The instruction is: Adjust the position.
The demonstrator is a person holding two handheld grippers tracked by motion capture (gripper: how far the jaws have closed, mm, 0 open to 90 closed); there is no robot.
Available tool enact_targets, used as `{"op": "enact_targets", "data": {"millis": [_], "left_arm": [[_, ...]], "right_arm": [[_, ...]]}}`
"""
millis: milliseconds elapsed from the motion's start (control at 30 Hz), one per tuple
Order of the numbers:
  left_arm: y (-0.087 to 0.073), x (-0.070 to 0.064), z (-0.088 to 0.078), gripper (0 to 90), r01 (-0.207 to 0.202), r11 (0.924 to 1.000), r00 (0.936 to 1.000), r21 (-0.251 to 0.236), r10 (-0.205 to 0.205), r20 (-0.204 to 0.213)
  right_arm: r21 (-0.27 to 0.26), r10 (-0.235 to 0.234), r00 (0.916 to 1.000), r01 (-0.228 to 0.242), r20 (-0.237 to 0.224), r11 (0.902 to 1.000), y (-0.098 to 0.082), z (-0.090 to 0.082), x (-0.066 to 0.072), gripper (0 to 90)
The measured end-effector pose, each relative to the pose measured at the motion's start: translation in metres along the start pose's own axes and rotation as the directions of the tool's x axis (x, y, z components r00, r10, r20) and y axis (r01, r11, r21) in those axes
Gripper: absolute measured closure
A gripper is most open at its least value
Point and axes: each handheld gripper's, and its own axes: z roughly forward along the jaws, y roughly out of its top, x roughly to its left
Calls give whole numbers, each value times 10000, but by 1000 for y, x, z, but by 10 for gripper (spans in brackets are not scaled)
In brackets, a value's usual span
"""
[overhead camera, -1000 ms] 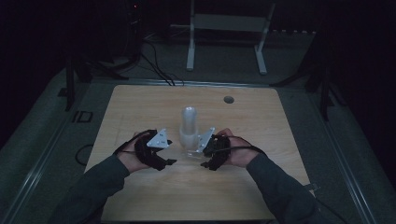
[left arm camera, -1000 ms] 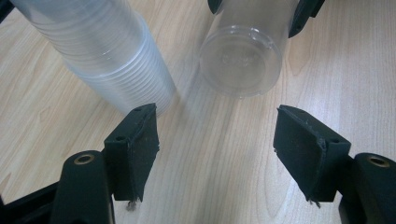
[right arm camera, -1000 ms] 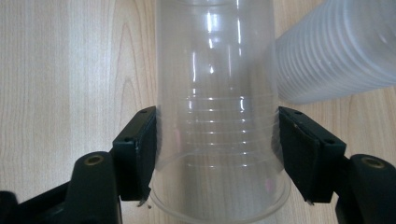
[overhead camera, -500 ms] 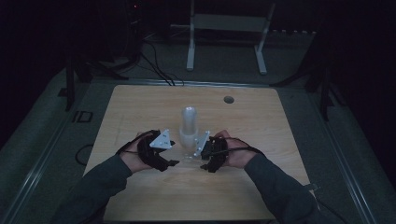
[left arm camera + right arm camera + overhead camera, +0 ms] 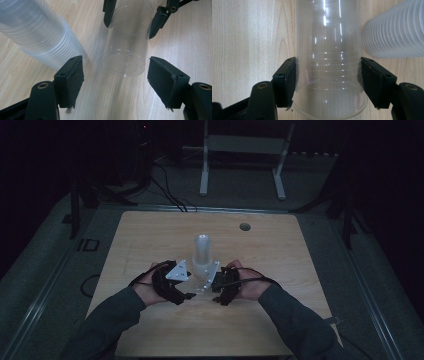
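Observation:
A tall stack of clear plastic cups (image 5: 202,251) stands mid-table, also seen as the stack (image 5: 32,30) and the stack (image 5: 394,32). A single clear cup (image 5: 328,62) lies level just in front of it. My right gripper (image 5: 328,82) is shut on that cup near its rim, one pad on each side. The cup's base (image 5: 125,62) points toward my left gripper (image 5: 117,82). The left jaws have just been opening and stand wide on either side of the base, pads (image 5: 71,80) clear of it. In the high view the left gripper (image 5: 172,282) and right gripper (image 5: 222,285) face each other.
The wooden table (image 5: 150,235) has a round cable hole (image 5: 244,226) at the back right. A white metal frame (image 5: 245,150) and cables stand on the dark floor behind it. Both forearms come in over the table's near edge.
Both hands stay where they were beside the cup stack; nothing else differs clearly in the dim high view.

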Motion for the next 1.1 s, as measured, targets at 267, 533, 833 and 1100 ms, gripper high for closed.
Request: {"op": "enact_targets", "data": {"millis": [267, 533, 833, 1100], "left_arm": [[2, -3, 7, 287, -82, 9998, 9999, 176, 80, 102], [5, -6, 15, 288, -259, 9992, 9996, 315, 254, 157], [7, -8, 24, 290, -259, 9990, 9993, 370, 249, 271], [9, -10, 28, 297, -478, 9970, 9984, 601, 459, 317]], "right_arm": [[79, -103, 9999, 103, 39, 9999, 3, 1, 1, 337], [98, -225, 9997, 225, 24, 9997, 6, 2, 2, 338], [159, -254, 9997, 254, -3, 9996, 6, 2, 3, 338], [194, -328, 9995, 329, -38, 9993, 7, 3, 3, 338]]}}
